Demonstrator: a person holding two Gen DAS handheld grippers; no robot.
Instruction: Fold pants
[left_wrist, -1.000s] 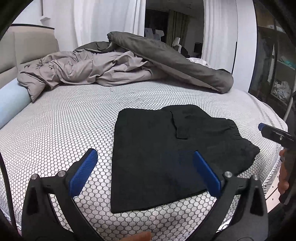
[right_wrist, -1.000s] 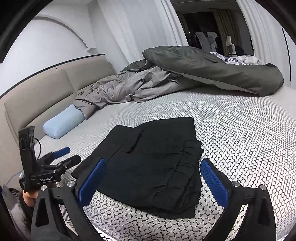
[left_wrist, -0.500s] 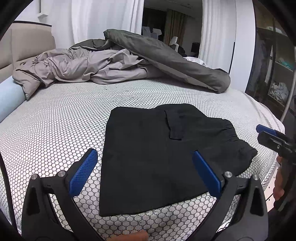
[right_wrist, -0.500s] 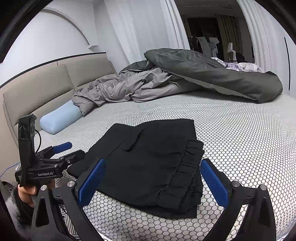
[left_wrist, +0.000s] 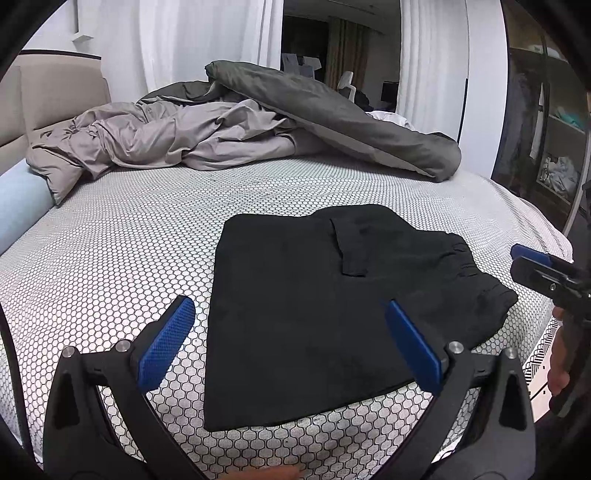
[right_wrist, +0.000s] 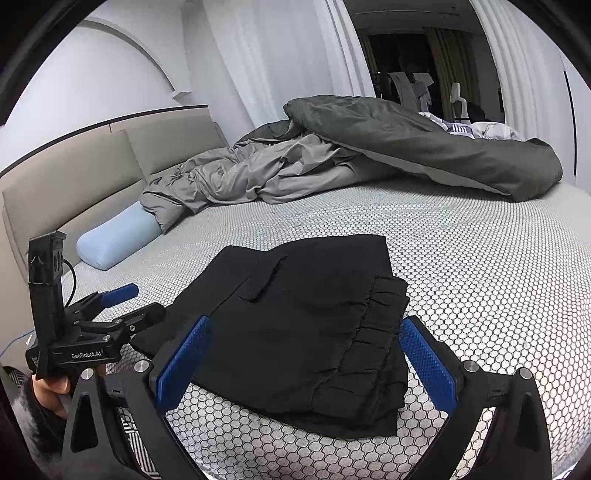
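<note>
The black pants (left_wrist: 332, 306) lie folded into a compact rectangle on the honeycomb-patterned bed sheet (left_wrist: 129, 258), near the bed's front edge. My left gripper (left_wrist: 288, 314) hovers open just short of their near edge, with nothing between its blue pads. In the right wrist view the pants (right_wrist: 306, 325) show their gathered waistband on the right side. My right gripper (right_wrist: 304, 332) is open too, its fingers spread about as wide as the folded stack and holding nothing. Each gripper shows in the other's view: the left gripper (right_wrist: 142, 304) and the right gripper (left_wrist: 524, 264).
Crumpled grey bedding (left_wrist: 155, 140) and a dark duvet (left_wrist: 332, 110) are piled at the bed's far side. A light blue bolster (right_wrist: 118, 240) lies by the beige headboard (right_wrist: 74, 177). Open shelves (left_wrist: 557, 147) stand to the right. A hand (right_wrist: 48, 391) holds the left gripper's handle.
Both grippers stayed open and drifted slightly; the left gripper has come a little closer to the pants in the right wrist view. The pants have not moved.
</note>
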